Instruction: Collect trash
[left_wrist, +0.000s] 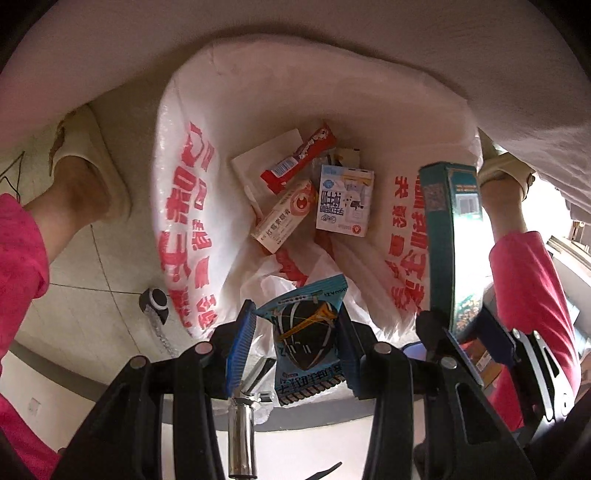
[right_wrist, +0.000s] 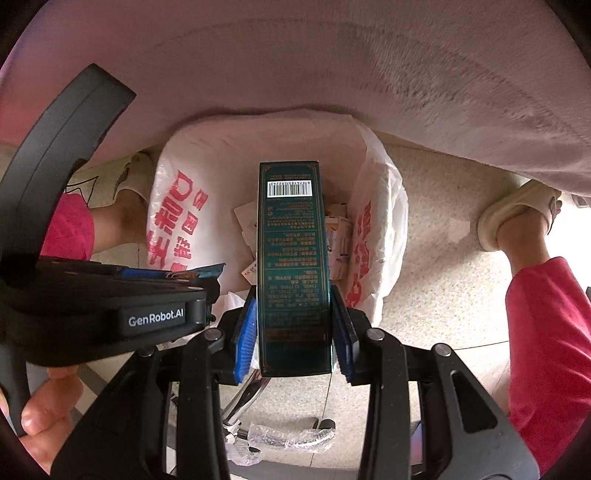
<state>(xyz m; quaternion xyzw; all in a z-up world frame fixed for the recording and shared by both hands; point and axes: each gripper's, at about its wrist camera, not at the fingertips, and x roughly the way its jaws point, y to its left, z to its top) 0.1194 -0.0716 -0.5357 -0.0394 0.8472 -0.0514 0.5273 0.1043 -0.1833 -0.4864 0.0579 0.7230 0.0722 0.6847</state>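
Note:
My left gripper (left_wrist: 295, 343) is shut on a blue snack packet (left_wrist: 306, 332), which hangs over the mouth of a white trash bag (left_wrist: 192, 221) printed with red characters. To its right, my right gripper (left_wrist: 465, 332) grips a tall dark-teal box (left_wrist: 452, 236). In the right wrist view that teal box (right_wrist: 293, 258) stands between the blue pads of my right gripper (right_wrist: 293, 332), its barcode end pointing into the bag (right_wrist: 173, 221). A red wrapper (left_wrist: 299, 158), a milk carton (left_wrist: 345, 199) and a small red-and-white box (left_wrist: 284, 218) lie inside.
A person's feet in cream slippers (left_wrist: 88, 158) (right_wrist: 517, 218) stand on either side of the bag, below pink trouser legs (right_wrist: 546, 350). A pale cloth surface (left_wrist: 332, 37) overhangs the far side. A caster wheel (left_wrist: 157, 301) and a chrome leg (left_wrist: 242, 424) sit near the bag on the tiled floor.

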